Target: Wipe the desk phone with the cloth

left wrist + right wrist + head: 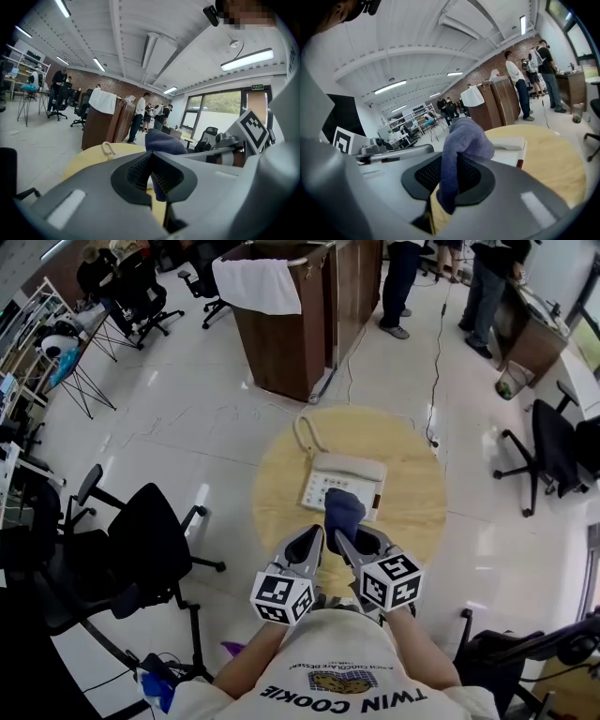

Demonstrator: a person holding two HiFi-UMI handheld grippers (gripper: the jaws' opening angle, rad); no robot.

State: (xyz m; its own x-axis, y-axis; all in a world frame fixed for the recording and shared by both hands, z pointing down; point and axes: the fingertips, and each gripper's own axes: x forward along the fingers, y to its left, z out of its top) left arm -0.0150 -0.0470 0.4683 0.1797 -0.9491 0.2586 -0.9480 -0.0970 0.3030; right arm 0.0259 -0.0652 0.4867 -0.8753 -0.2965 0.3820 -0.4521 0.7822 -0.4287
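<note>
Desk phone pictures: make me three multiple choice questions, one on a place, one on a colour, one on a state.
1. Where does the phone stand?
A. On a shelf
B. On the round table
C. In a box

2. What colour is the cloth?
A. Red
B. Yellow
C. Blue

3. How is the right gripper?
A. Shut on the cloth
B. Open and empty
C. Shut on a pen

Answers:
1 B, the head view shows the phone lying on the round table.
2 C, both gripper views show the cloth as dull blue.
3 A, the right gripper view shows the cloth pinched between its jaws.
</note>
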